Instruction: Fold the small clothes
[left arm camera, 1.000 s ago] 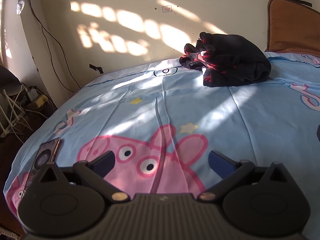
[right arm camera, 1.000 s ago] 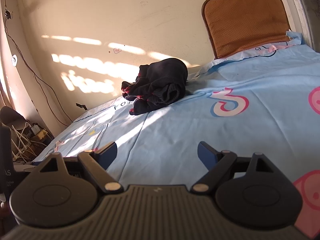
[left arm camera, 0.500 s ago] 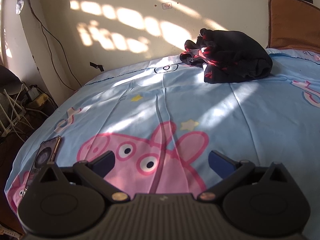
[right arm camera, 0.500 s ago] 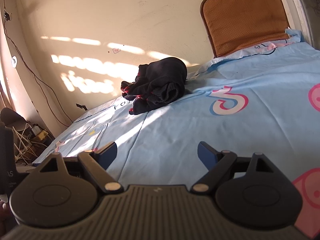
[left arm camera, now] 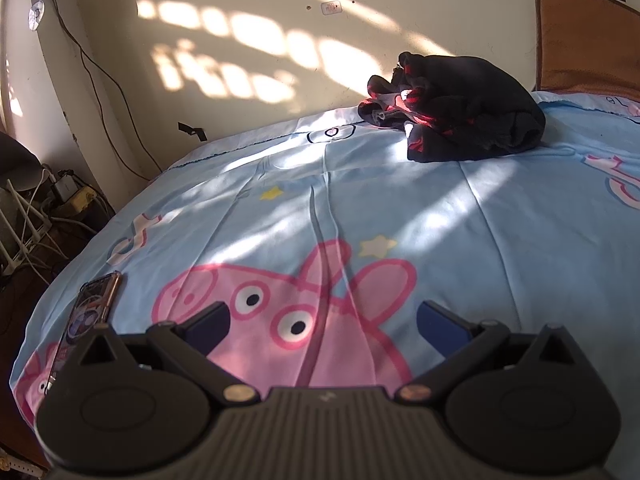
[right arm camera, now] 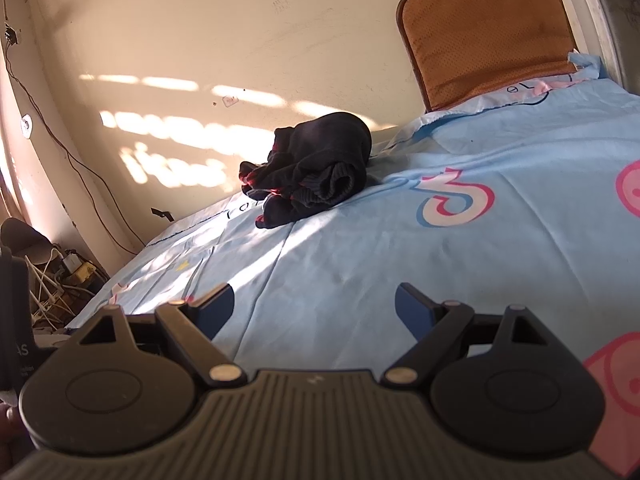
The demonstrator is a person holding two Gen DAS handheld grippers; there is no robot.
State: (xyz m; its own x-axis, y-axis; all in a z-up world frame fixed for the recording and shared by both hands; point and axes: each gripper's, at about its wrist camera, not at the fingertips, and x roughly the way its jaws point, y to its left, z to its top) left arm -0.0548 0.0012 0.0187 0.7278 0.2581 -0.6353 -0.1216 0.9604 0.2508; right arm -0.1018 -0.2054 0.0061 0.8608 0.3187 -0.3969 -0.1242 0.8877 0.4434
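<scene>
Nothing on the bed has shifted since the earlier frames, and both grippers hang where they were, only the left wrist view having tipped slightly so the wall takes up a little less of it. At the far left of that view, a smartphone in a clear case [left arm camera: 93, 311] lies flat on the light blue cartoon-pig bedsheet [left arm camera: 500, 240], close to the sheet's left edge and well apart from the clothes. The left gripper [left arm camera: 323, 318] hovers above the printed pink pig face, its dark blue-tipped jaws spread wide with nothing between them. Further right and toward the wall sits the crumpled black garment with red and white patches [left arm camera: 460, 116], bunched into a rounded heap, unfolded, with a ribbed cuff or hem rolled outward at the near side; it rests on the sheet near the wall, left of the brown mesh cushion [left arm camera: 584, 40] propped at the bed's head. In the right wrist view the same garment [right arm camera: 316, 168] lies well ahead of the right gripper [right arm camera: 314, 306], whose jaws also stand wide apart and empty over plain blue sheet [right arm camera: 440, 280]. To the garment's right a pink-and-white numeral "3" [right arm camera: 456, 200] is printed on the sheet. Small dark characters along the sheet's far edge are too small to read with confidence.
</scene>
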